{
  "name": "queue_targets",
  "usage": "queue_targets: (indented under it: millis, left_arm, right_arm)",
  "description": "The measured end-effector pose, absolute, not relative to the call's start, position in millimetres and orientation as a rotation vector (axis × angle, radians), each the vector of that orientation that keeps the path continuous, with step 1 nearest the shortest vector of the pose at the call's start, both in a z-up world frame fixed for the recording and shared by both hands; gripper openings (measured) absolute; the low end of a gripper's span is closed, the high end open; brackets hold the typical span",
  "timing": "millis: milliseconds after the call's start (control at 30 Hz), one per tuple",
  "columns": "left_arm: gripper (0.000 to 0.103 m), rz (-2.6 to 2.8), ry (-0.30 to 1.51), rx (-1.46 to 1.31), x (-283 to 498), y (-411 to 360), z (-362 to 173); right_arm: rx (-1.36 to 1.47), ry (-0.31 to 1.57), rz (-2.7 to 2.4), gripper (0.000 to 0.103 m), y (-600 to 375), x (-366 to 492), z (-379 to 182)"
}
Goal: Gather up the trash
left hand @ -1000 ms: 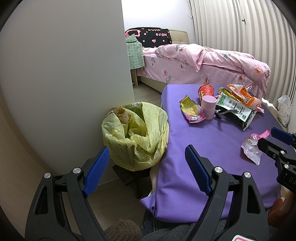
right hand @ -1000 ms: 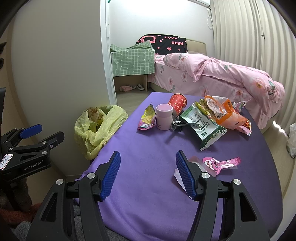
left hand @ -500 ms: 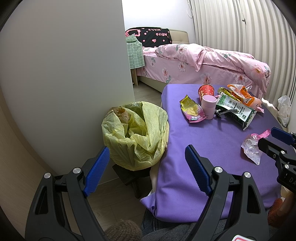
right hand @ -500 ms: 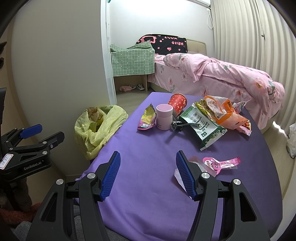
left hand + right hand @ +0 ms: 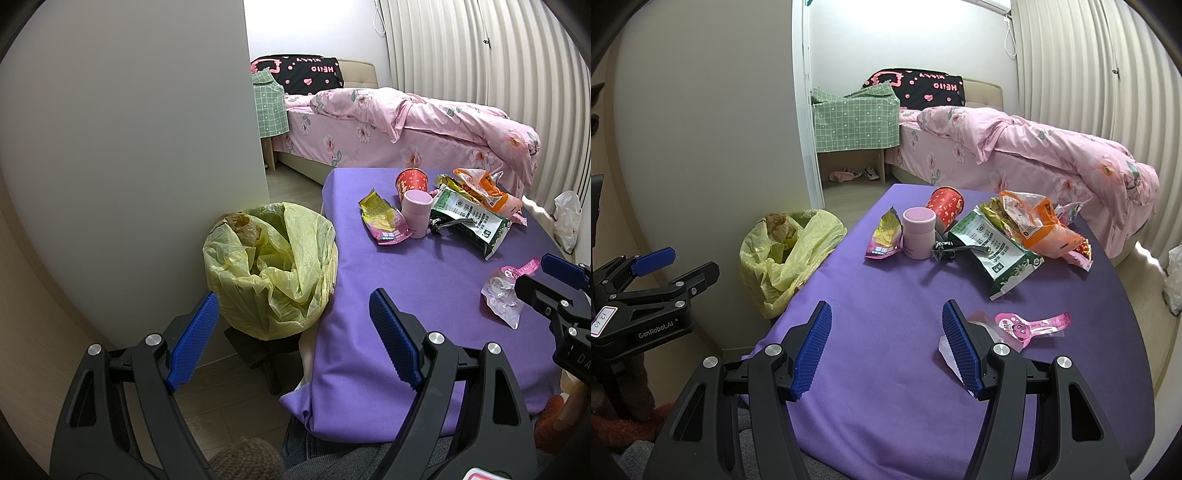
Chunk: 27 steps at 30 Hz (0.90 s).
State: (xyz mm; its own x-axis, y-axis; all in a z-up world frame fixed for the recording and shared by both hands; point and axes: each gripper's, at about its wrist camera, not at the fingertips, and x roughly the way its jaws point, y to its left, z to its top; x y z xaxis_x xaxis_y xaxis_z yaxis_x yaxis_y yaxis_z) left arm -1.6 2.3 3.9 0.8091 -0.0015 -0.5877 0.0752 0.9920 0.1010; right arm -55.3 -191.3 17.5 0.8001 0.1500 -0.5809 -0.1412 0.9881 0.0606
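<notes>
Both my grippers are wide open, holding nothing: left gripper (image 5: 291,332) by the yellow trash bag (image 5: 273,266), right gripper (image 5: 886,345) over the purple table (image 5: 886,280). Pink wrapper (image 5: 1030,325) sits just beside its right finger, maybe touching, hard to tell.

**Readable Marks Around the Purple-Covered Table**

On the black body of the left gripper (image 5: 674,271), seen left of the purple-covered table (image 5: 886,295) in the right wrist view, white lettering reads "GenRobot.AI" — beside it a white sticker (image 5: 602,320) carries handwritten "13 60". Beyond the table, the black pillow with pink print (image 5: 925,86) shows "HELLO", mirrored. Print on the green-and-white snack bag (image 5: 991,245) on the table is too small to read.
</notes>
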Motion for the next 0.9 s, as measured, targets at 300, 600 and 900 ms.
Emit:
queue_targets:
  millis: [300,600,900]
  left_arm:
    - [0.08,-0.042,0.625,0.122,-1.5,-0.6,2.4]
    - [0.08,-0.043,0.623,0.122,-0.2,-1.4,1.7]
    - [0.08,-0.043,0.623,0.121,-0.3,-1.1,1.5]
  right_arm:
    - [0.017,0.616,0.151,0.059,-194.2,-56.9,19.1]
    - [0.016,0.615,0.151,0.059,-194.6,-57.5,20.4]
    - [0.02,0.615,0.15,0.059,-195.8,-58.3,23.6]
